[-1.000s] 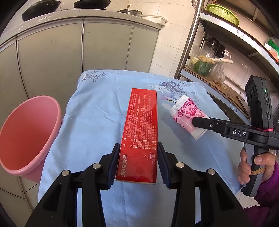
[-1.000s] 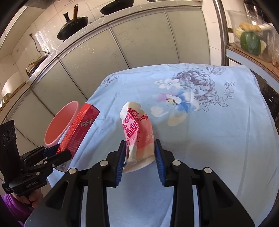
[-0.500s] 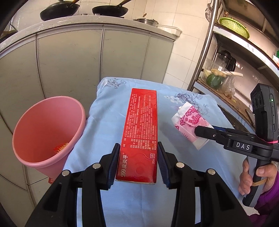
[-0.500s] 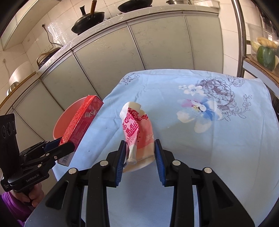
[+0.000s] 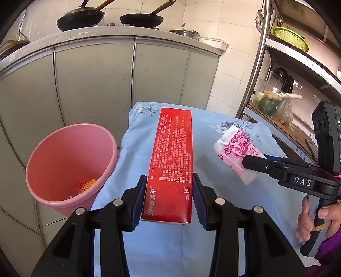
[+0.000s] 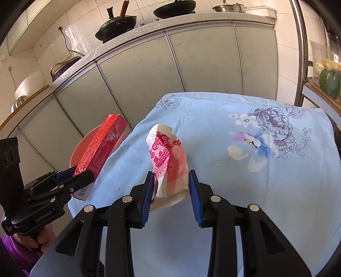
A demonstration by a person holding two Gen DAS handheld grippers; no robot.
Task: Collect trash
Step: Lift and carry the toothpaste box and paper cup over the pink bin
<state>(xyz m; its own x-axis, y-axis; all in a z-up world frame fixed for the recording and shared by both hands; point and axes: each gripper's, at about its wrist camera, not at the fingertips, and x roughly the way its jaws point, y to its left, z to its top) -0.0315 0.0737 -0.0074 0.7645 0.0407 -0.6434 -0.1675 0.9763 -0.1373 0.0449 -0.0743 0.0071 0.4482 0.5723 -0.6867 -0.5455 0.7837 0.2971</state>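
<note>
My left gripper (image 5: 169,187) is shut on a long red box (image 5: 172,157) and holds it above the blue flowered table cloth (image 5: 213,245); the box also shows in the right wrist view (image 6: 100,147). My right gripper (image 6: 170,183) is shut on a crumpled pink and white tissue pack (image 6: 168,162), lifted off the cloth; it also shows in the left wrist view (image 5: 236,151). A pink bin (image 5: 57,170) stands on the floor left of the table, with some orange scrap (image 5: 85,184) inside.
Grey cabinets (image 5: 106,81) with woks (image 5: 81,17) on the counter stand behind the table. A metal shelf rack (image 5: 257,64) with jars and vegetables stands at the right. The cloth (image 6: 255,149) covers the whole table top.
Both grippers have lifted and pulled back with their loads. The left gripper has swung toward the left, so the pink bin's inside now shows more fully.
</note>
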